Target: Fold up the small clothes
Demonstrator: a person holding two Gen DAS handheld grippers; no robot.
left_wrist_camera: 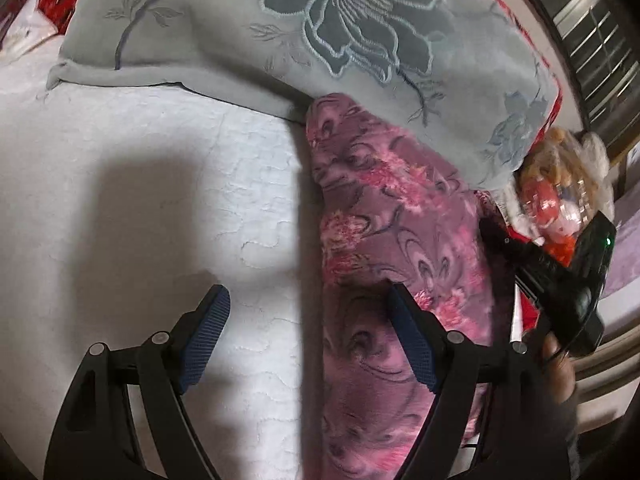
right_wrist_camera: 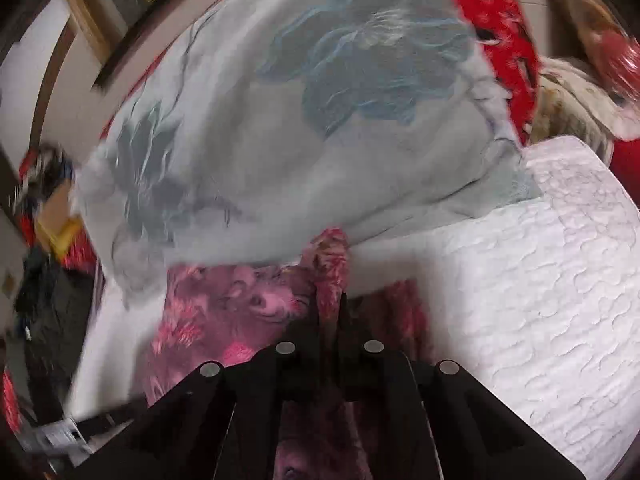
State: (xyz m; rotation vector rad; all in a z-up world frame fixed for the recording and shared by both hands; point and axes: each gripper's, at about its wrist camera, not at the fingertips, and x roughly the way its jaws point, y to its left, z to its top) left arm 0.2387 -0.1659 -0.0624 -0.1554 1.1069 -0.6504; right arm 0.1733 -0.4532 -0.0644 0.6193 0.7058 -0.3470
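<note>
A pink and purple floral fleece garment lies in a long strip on the white quilted mattress, its far end tucked under a grey blanket. My left gripper hangs open above it, one finger over the mattress and the other over the garment's left edge, with nothing pinched. In the right wrist view my right gripper is shut on a raised ridge of the same garment, and fabric stands up between its fingertips. That gripper's black body and the hand holding it show at the right of the left wrist view.
A grey blanket with embroidered flowers covers the far side of the bed. Red patterned bedding lies beyond it. A doll in clear wrapping sits at the right. Dark clothes lie off the mattress's left edge.
</note>
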